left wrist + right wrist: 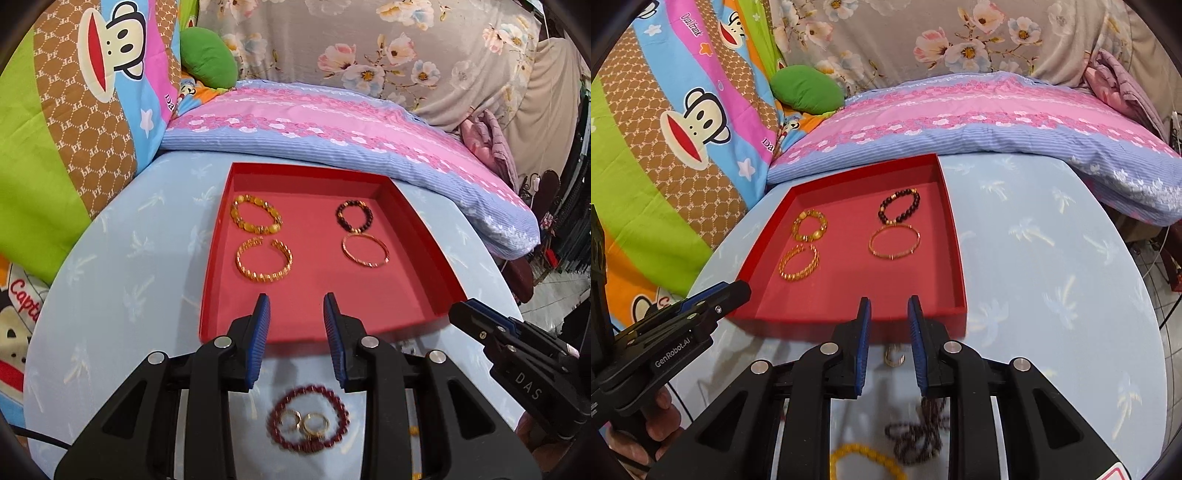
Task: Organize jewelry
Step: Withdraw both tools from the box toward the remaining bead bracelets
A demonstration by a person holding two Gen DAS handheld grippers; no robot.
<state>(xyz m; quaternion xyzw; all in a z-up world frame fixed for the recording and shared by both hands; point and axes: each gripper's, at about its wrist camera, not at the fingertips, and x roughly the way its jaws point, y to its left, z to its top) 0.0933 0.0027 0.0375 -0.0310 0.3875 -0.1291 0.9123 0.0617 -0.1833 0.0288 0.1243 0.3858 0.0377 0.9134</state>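
1. A red tray on the table holds four bracelets: amber beads and a gold cuff on its left, dark beads touching a thin gold bangle on its right.
2. Readable writing: "DAS" on the right hand-held gripper, "GenRobot.AI" on the left hand-held gripper, "PF" on the monkey quilt.
3. Both hang open and empty above the tray's near edge.
4. Outside the tray, near it, lie a red bead bracelet ringing two gold rings, another ring, blurred dark beads and yellow beads.
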